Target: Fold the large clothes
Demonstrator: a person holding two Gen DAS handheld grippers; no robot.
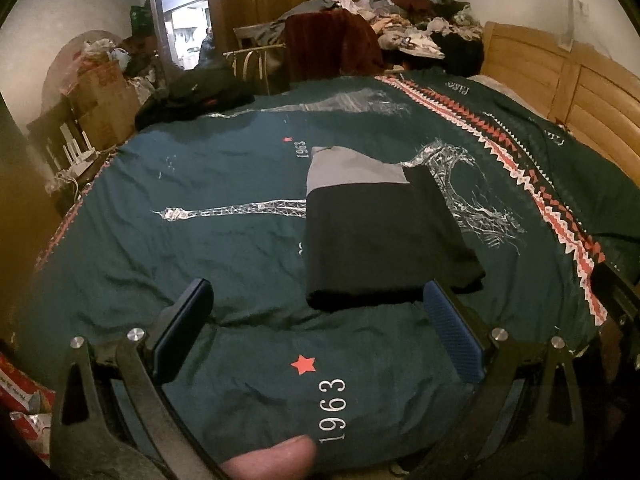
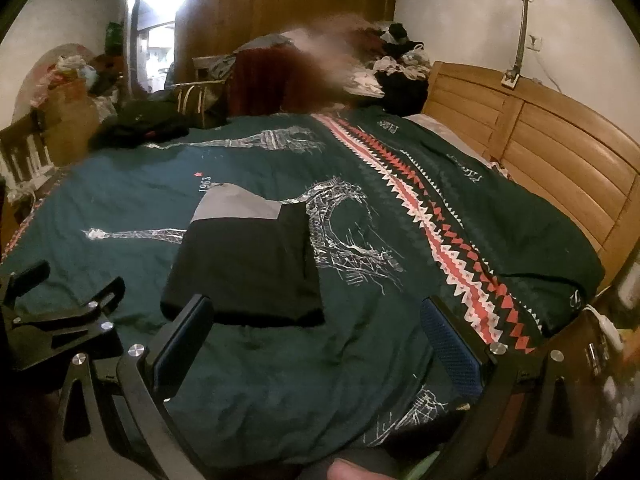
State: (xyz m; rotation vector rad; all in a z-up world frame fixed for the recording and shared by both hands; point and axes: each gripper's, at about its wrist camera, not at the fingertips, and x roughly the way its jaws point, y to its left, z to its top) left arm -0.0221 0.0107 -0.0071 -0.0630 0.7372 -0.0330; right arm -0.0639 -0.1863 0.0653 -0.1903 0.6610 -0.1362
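A folded black garment with a grey panel [image 1: 372, 232] lies flat on the dark green bedspread [image 1: 200, 200]. It also shows in the right wrist view [image 2: 248, 260]. My left gripper [image 1: 316, 296] is open and empty, just in front of the garment's near edge, with the jaws wide apart. My right gripper [image 2: 316, 312] is open and empty, near the garment's front right corner. The left gripper [image 2: 64, 296] shows at the left edge of the right wrist view.
The bedspread [image 2: 400, 360] has tower prints and a red zigzag band. A wooden headboard [image 2: 540, 152] runs along the right. A pile of clothes [image 1: 408, 20] lies at the far end. Dark clothes [image 1: 192, 96] sit at the far left corner. Boxes [image 1: 104, 96] stand left.
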